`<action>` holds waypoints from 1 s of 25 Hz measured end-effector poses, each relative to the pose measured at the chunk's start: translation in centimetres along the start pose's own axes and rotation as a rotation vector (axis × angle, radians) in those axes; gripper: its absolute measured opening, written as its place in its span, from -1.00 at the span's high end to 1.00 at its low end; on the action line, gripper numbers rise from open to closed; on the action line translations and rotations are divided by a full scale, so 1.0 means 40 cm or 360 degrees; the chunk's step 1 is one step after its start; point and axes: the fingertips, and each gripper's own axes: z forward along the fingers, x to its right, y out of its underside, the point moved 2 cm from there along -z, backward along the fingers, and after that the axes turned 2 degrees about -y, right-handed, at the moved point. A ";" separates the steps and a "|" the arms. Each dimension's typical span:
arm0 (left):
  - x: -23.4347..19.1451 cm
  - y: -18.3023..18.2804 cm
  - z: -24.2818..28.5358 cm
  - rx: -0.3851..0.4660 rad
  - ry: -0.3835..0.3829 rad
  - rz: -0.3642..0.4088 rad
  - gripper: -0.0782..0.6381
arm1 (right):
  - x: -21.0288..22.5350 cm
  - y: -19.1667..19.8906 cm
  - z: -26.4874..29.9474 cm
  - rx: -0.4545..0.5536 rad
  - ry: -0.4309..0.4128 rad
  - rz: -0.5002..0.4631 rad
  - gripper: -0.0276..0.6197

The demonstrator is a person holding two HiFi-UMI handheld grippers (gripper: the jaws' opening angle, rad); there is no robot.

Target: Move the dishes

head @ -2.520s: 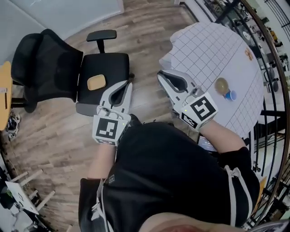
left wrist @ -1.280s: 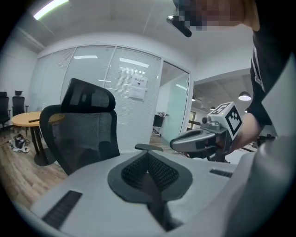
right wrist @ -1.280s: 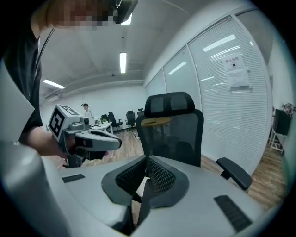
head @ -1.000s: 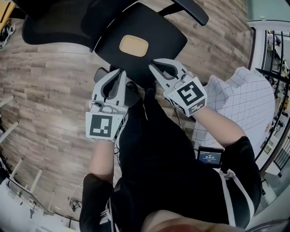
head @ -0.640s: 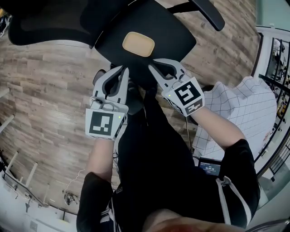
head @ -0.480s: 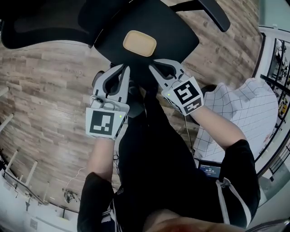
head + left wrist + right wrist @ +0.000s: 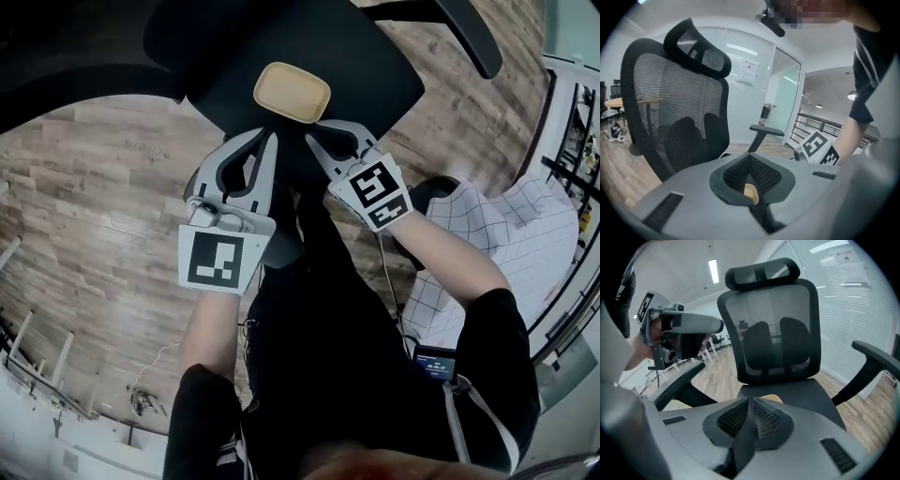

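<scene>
One tan dish (image 7: 292, 92) sits on black chair seat (image 7: 375, 58), not yet gripped | left gripper (image 7: 267, 141) jaws together, empty | right gripper (image 7: 312, 141) jaws together, empty, near dish | grasp and move both left.

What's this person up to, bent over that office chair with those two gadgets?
A person holds a gripper in each hand over a black office chair. A tan dish lies on its seat. The left gripper and right gripper both point at the dish from close by, jaws shut and empty. Nothing has been picked up yet.
</scene>
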 end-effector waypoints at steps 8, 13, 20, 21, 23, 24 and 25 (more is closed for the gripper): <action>-0.041 0.032 0.091 -0.0033 0.0024 0.0107 0.77 | 0.052 0.108 0.103 -0.0146 -0.0007 0.0016 0.82; -0.038 0.051 0.123 -0.0065 0.0046 0.0189 0.77 | 0.075 0.184 0.158 -0.0285 -0.0029 0.0000 0.68; -0.033 0.051 0.149 -0.0069 0.0047 0.0099 0.77 | 0.094 0.242 0.210 -0.0448 -0.0037 -0.0171 0.65; -0.036 0.050 0.150 -0.0069 0.0043 0.0087 0.77 | 0.092 0.251 0.219 -0.0473 -0.0050 -0.0188 0.65; -0.042 0.049 0.150 -0.0073 0.0041 0.0073 0.77 | 0.087 0.269 0.236 -0.0521 -0.0075 -0.0219 0.65; -0.046 0.049 0.149 -0.0076 0.0041 0.0064 0.77 | 0.083 0.277 0.245 -0.0546 -0.0086 -0.0238 0.65; -0.049 0.049 0.148 -0.0080 0.0040 0.0058 0.77 | 0.080 0.285 0.254 -0.0572 -0.0095 -0.0261 0.64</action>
